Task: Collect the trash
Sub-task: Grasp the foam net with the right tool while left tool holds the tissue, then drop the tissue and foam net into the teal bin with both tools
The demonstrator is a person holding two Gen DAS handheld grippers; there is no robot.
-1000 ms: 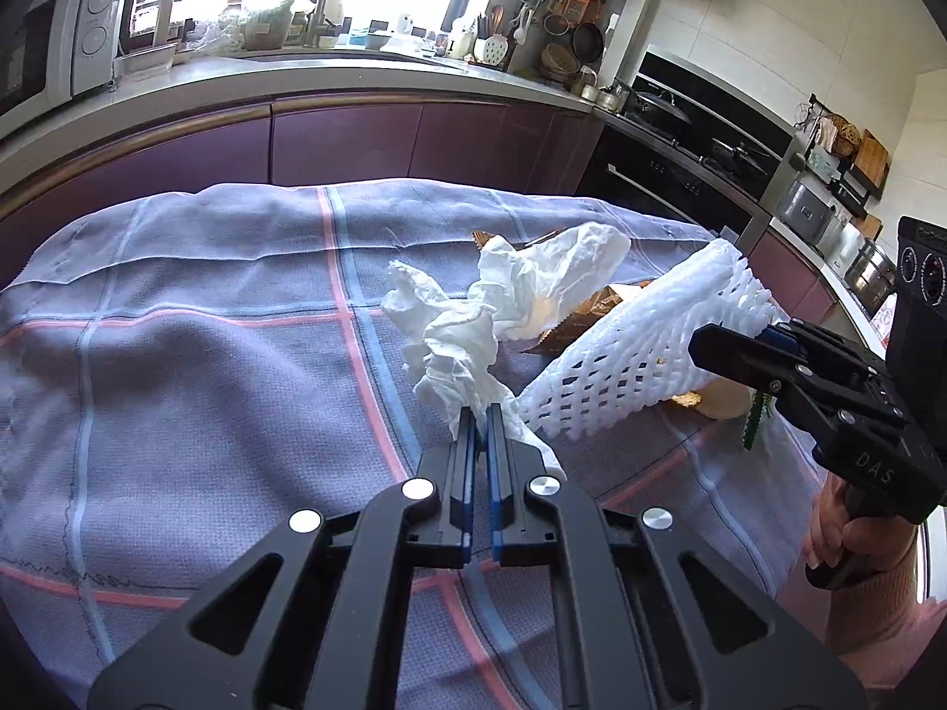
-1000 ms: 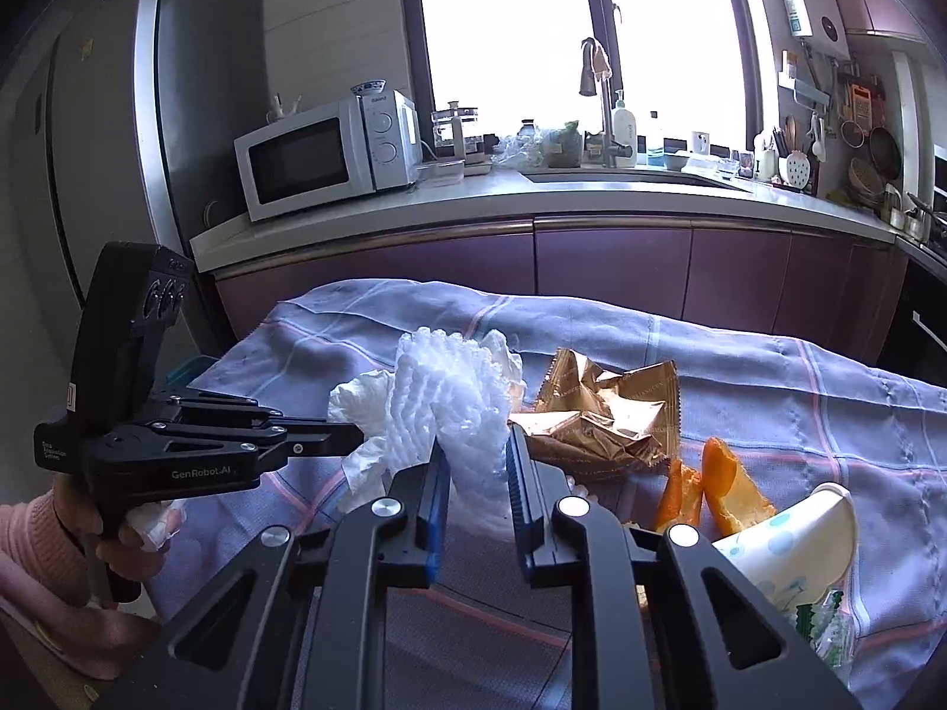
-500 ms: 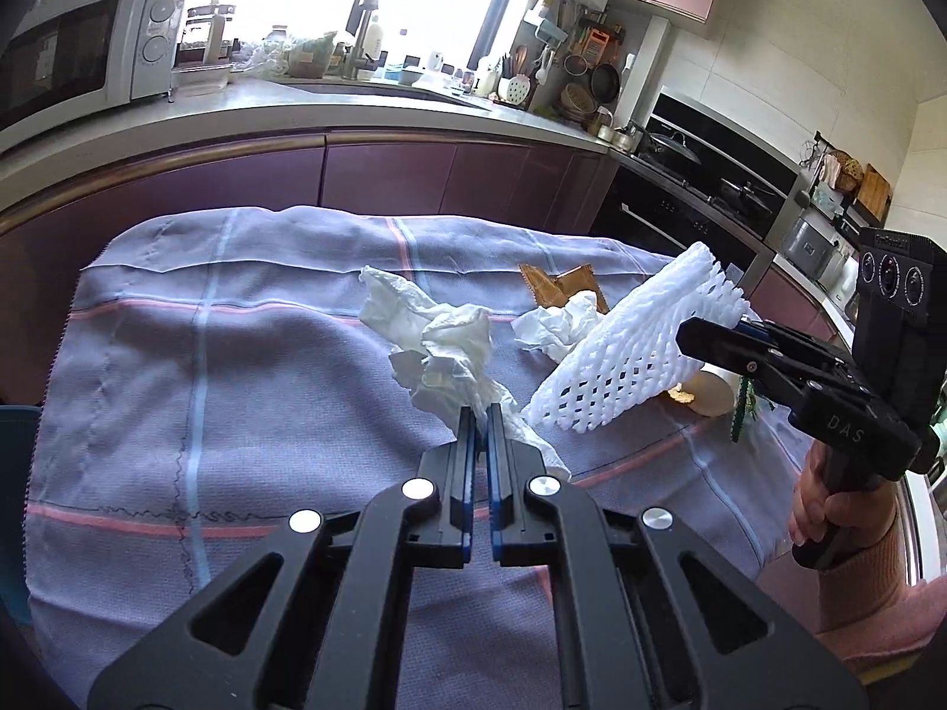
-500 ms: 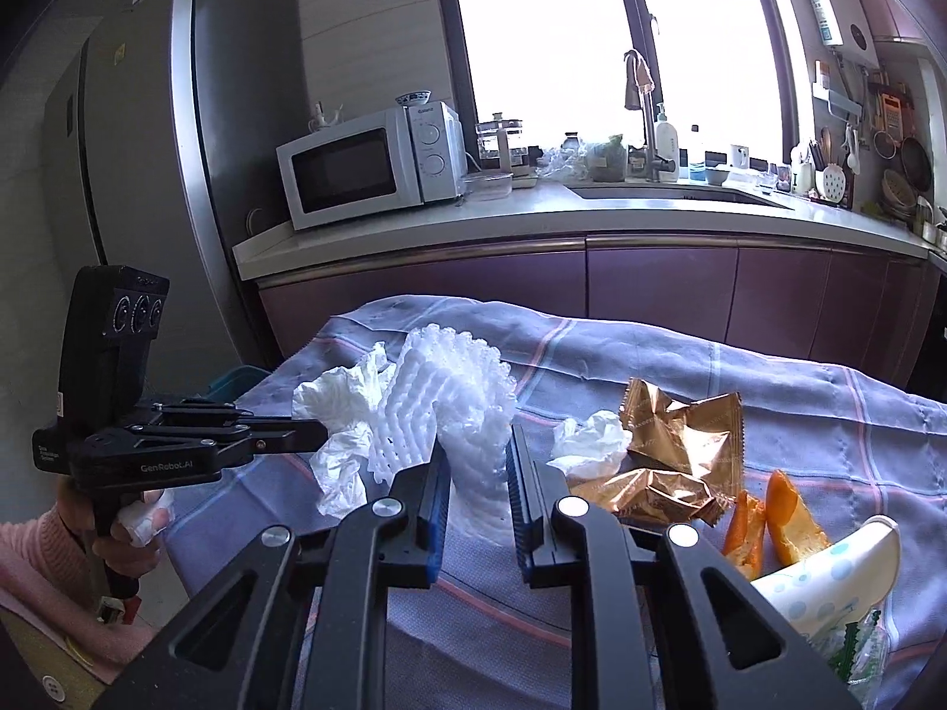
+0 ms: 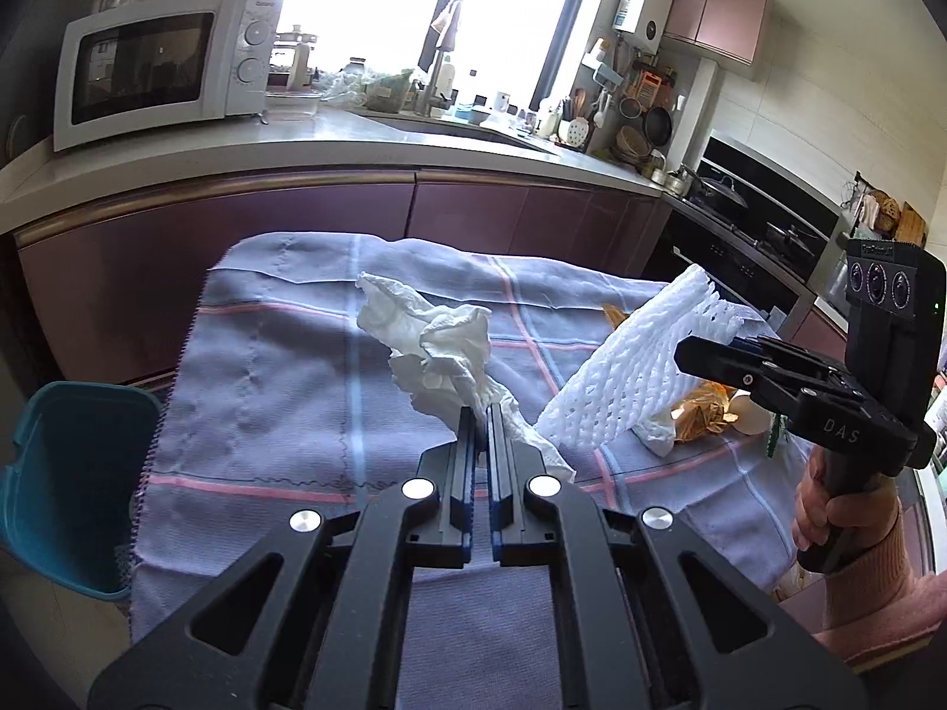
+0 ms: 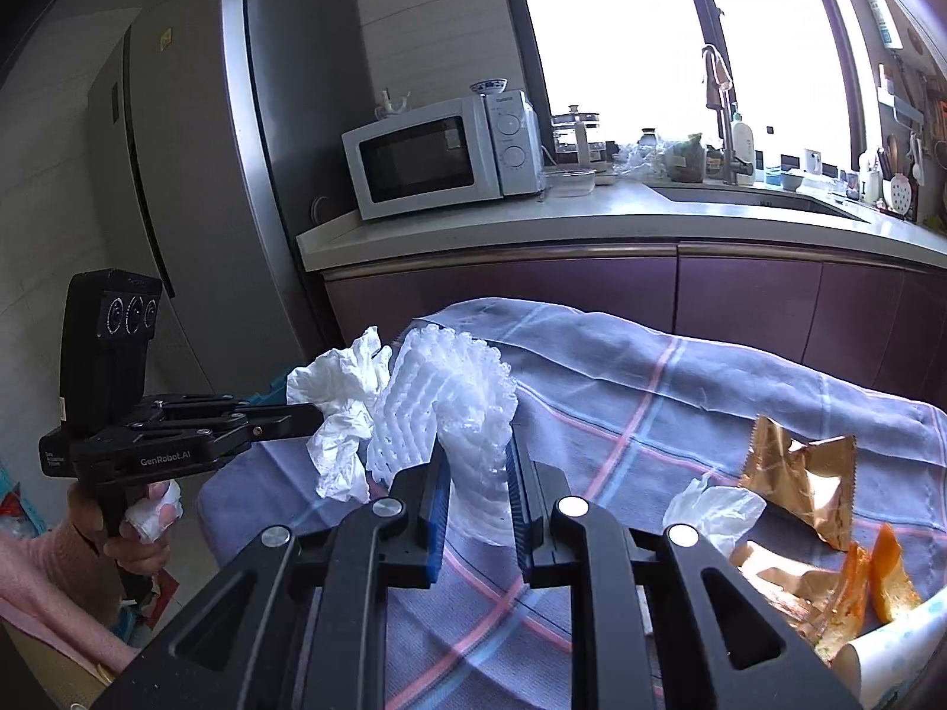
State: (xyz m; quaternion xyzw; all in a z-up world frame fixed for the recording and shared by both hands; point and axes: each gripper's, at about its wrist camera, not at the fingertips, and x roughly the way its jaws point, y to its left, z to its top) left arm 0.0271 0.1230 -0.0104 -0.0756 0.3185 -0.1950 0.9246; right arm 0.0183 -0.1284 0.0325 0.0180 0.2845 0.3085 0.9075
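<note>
Holding both pieces above the cloth-covered worktop (image 5: 266, 402), we see two risks: the left gripper (image 5: 480, 414), fingers clamped on a crumpled tissue (image 5: 438, 343), may tear it; the right gripper (image 6: 476, 461), squeezing the foam fruit net (image 6: 450, 402), may let it spring free short of the teal bin (image 5: 65, 491).

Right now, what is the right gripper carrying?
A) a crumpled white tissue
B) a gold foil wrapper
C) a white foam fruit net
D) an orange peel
C: in the right wrist view the right gripper has its fingers closed on the white foam fruit net, while the crumpled white tissue is in the left gripper, and the gold foil wrapper and orange peel lie on the cloth.
</note>
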